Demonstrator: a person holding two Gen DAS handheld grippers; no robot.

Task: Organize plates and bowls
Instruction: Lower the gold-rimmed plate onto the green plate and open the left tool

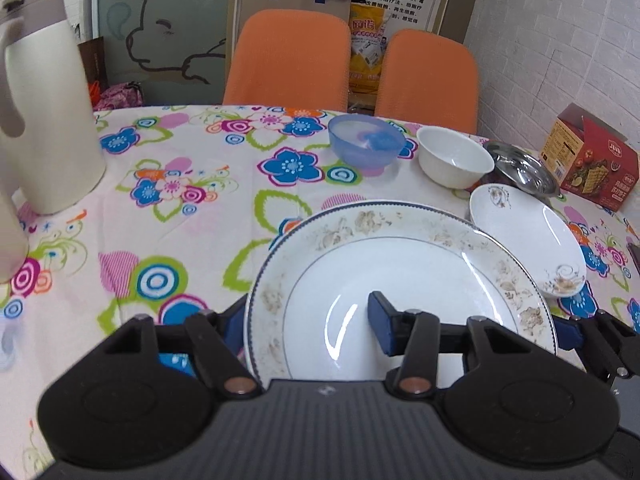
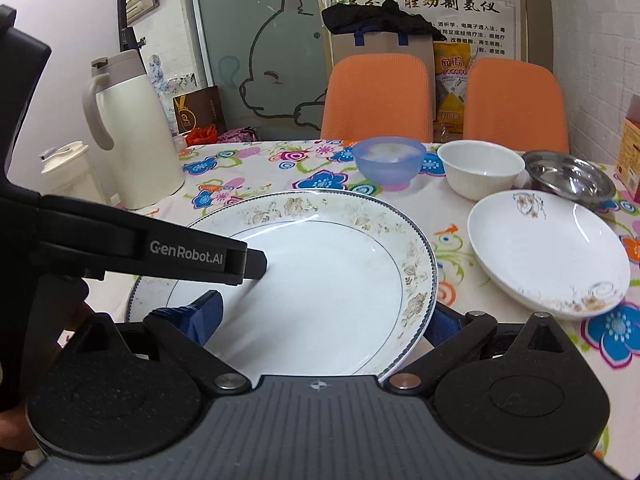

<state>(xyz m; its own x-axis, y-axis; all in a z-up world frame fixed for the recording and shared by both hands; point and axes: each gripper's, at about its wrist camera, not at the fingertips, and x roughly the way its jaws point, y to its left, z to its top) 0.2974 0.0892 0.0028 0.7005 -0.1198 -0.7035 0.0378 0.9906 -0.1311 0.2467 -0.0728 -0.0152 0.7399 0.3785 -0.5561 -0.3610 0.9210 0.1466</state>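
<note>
While my left hand-held gripper [image 1: 308, 328] pinches the big floral-rimmed plate [image 1: 400, 292] at its 9 o'clock rim, one blue pad above and one beneath, my right hand-held gripper [image 2: 320, 320] spans the same plate's 5 o'clock edge; I cannot tell whether it actually bites. On the flowered worktop [image 1: 200, 216], a smaller plate [image 2: 548, 252] sits just beside at 3 o'clock, with blue bowl [image 2: 388, 162], white bowl [image 2: 480, 168] and steel bowl [image 2: 570, 176] toward 1 o'clock.

"GenRobot.AI" on the left gripper [image 2: 256, 264] arm, Chinese calligraphy heading on wall poster [image 2: 424, 20]
</note>
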